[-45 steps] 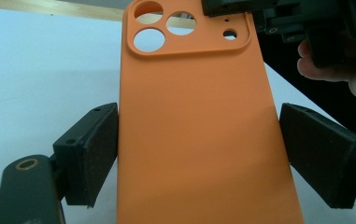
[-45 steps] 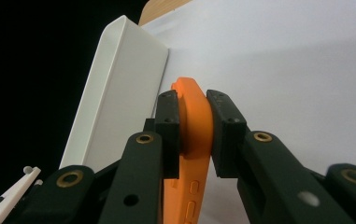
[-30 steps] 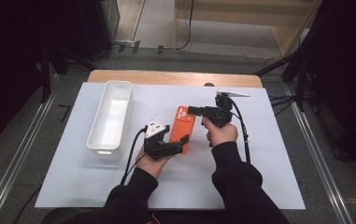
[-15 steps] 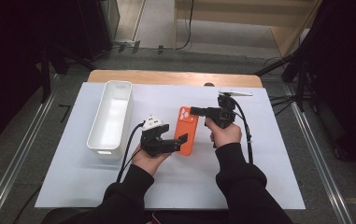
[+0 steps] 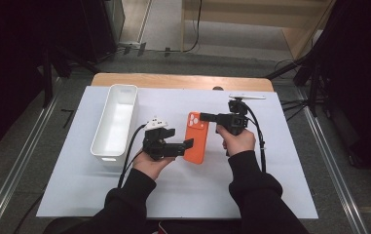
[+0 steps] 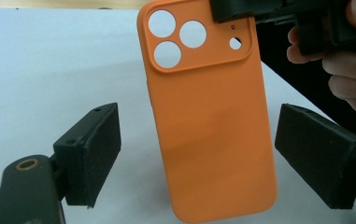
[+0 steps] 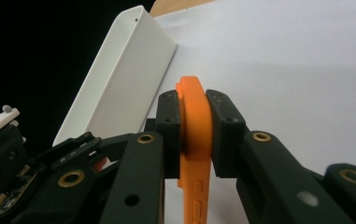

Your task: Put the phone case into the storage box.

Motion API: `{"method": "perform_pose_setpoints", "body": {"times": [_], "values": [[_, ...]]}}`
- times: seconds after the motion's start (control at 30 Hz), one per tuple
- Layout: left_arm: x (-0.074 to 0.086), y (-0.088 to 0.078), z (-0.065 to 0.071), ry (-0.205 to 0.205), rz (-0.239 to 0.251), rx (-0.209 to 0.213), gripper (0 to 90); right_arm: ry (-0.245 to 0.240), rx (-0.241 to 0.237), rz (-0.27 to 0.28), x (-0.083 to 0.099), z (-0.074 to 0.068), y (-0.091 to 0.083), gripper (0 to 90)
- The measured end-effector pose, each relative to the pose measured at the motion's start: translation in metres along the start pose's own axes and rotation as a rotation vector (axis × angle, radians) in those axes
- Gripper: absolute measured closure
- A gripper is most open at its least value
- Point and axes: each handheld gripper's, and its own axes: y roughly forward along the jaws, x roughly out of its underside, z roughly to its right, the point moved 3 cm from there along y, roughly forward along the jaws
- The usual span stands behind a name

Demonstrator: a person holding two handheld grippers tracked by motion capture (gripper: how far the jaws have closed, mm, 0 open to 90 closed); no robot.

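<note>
The orange phone case [image 5: 196, 138] is hanging just above the white mat [image 5: 270, 195] between the two hands, its long axis running away from the person with the camera cut-outs at the far end; being an empty shell, it is probably light, soft and bendy, so it is best pinched across an edge near a corner. The right gripper [image 7: 194, 135] is clamping its jaws on the case's far edge. The left gripper [image 6: 199, 158] is holding its jaws apart, one on each side of the near half without touching, while the white bin [image 5: 116, 119] is sitting well off to the left.

My right gripper [image 6: 231, 11] covers a top corner of the orange phone case [image 6: 213, 126] in the left gripper view (case's bottom edge is cropped).
</note>
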Motion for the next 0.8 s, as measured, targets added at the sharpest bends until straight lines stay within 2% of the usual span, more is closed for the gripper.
{"method": "perform_pose_setpoints", "body": {"times": [0.17, 0.23, 0.3, 0.47, 0.57, 0.8], "values": [[-0.001, 0.0, 0.002, 0.02, -0.026, 0.014, 14.6, -0.046, 0.0, 0.013, 0.002, -0.005, -0.003, 75.1], [-0.002, -0.001, 0.002, 0.018, -0.029, 0.019, 14.6, -0.076, 0.003, 0.017, 0.004, -0.007, -0.004, 75.1], [-0.003, -0.001, 0.001, 0.012, -0.029, 0.024, 14.6, -0.081, 0.006, 0.018, 0.005, -0.008, -0.005, 75.1], [-0.005, -0.002, 0.0, 0.043, -0.054, 0.018, 12.4, -0.133, 0.012, 0.034, 0.01, -0.011, -0.007, 75.1], [-0.006, -0.003, 0.0, 0.043, -0.06, 0.027, 12.3, -0.159, 0.01, 0.053, 0.013, -0.012, -0.009, 75.1], [-0.012, -0.006, -0.005, 0.051, -0.069, 0.023, 12.3, -0.172, 0.013, 0.079, 0.017, -0.008, -0.009, 75.1]]}}
